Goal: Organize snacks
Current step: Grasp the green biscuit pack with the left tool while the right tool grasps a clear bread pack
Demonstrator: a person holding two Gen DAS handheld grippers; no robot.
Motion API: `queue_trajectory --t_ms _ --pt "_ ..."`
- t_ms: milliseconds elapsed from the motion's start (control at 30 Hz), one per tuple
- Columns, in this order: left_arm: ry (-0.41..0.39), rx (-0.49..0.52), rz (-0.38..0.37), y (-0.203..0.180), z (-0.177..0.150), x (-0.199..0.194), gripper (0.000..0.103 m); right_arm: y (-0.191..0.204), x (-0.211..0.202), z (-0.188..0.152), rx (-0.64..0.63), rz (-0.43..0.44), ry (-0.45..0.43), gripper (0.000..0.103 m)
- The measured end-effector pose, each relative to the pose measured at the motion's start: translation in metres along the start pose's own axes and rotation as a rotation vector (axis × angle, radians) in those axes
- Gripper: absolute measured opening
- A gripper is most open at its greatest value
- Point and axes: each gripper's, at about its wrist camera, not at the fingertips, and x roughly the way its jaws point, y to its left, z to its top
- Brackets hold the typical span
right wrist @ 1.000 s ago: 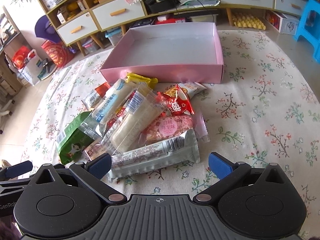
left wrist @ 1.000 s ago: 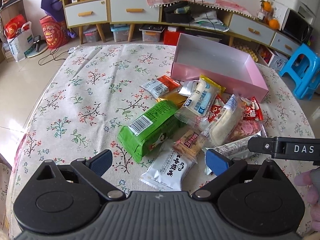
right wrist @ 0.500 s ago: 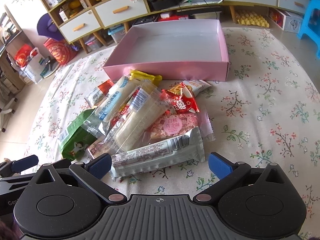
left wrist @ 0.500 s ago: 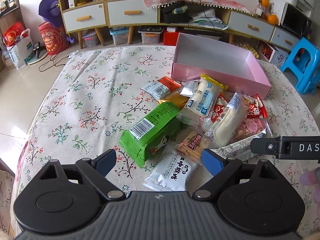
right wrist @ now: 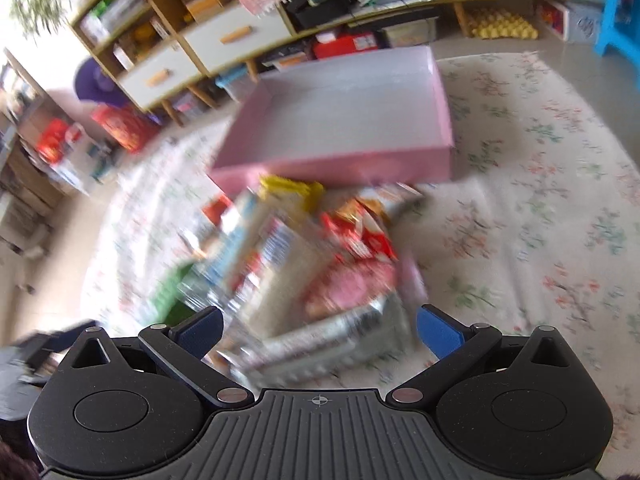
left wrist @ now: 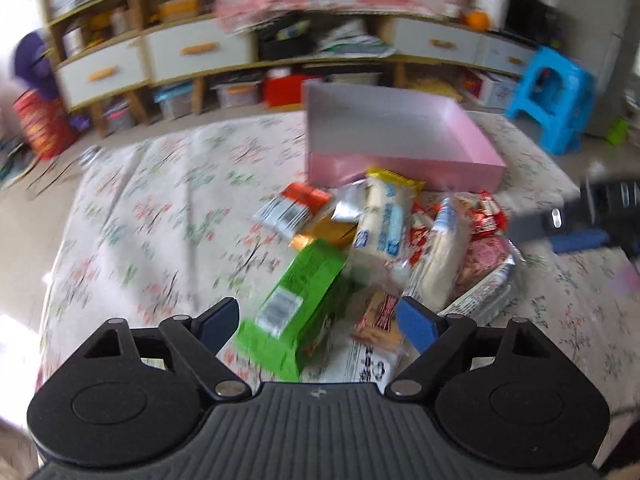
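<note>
On your left, the left gripper hangs over the near edge of the snack pile, its jaws closing though still fairly wide, and the green packet lies between the pads without either pad pressing on it, so you hold nothing yet. Line the pads up across the packet's short width, not its length, and let them meet on the body, because a pinch on the crimped end would probably let it swing and slip. Watch the small tan cracker pack just beside your right-hand pad; keep it outside the jaws or you may drag it along. Further in, the long pale bars and red wrappers lie overlapped, touching one another, so lift straight up before carrying anything away. Beyond the pile, the pink box sits on the floral cloth with nothing in the part of it that shows, its front wall touching the nearest snacks. On the right, the right gripper is wide open and empty above the silver packet, which is blurred in that view. Steady that hand first, then take the silver packet across its middle.
</note>
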Motion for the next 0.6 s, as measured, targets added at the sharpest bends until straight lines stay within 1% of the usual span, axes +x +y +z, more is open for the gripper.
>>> queue_trajectory --t_ms 67,133,167,200,233,267,300,333,400,433,533,567,600 --pt "-0.02 0.038 -0.025 0.005 0.001 0.006 0.082 -0.009 0.007 0.006 0.065 0.09 0.006 0.102" --pt "-0.04 0.042 -0.051 0.011 -0.003 0.013 0.077 -0.017 0.019 0.008 0.135 0.165 0.019 0.101" --pt "-0.052 0.026 -0.072 0.013 -0.007 0.017 0.075 -0.021 0.026 0.007 0.171 0.188 0.032 0.096" --pt "-0.033 0.024 -0.092 0.014 -0.007 0.022 0.071 -0.023 0.033 0.008 0.202 0.196 0.057 0.092" --pt "-0.009 0.038 -0.096 0.013 -0.007 0.028 0.065 -0.024 0.041 0.008 0.225 0.204 0.084 0.09" --pt "-0.006 0.055 -0.086 0.012 -0.006 0.031 0.064 -0.025 0.045 0.009 0.233 0.211 0.091 0.086" --pt "-0.011 0.066 -0.072 0.011 -0.005 0.033 0.064 -0.023 0.05 0.009 0.236 0.213 0.095 0.083" --pt "-0.004 0.072 -0.071 0.01 -0.005 0.036 0.064 -0.021 0.053 0.01 0.233 0.21 0.099 0.082" --pt "0.022 0.081 -0.076 0.01 -0.005 0.043 0.062 -0.015 0.059 0.011 0.223 0.189 0.114 0.076" --pt "0.031 0.088 -0.069 0.009 -0.005 0.046 0.062 -0.012 0.062 0.01 0.223 0.18 0.121 0.075" --pt "0.064 0.102 -0.04 0.011 -0.008 0.051 0.059 -0.006 0.063 0.013 0.224 0.16 0.108 0.072" --pt "0.073 0.1 -0.04 0.012 -0.01 0.05 0.06 -0.005 0.064 0.012 0.222 0.151 0.105 0.068" --pt "0.079 0.095 -0.042 0.013 -0.011 0.051 0.06 -0.003 0.065 0.012 0.22 0.144 0.099 0.067"
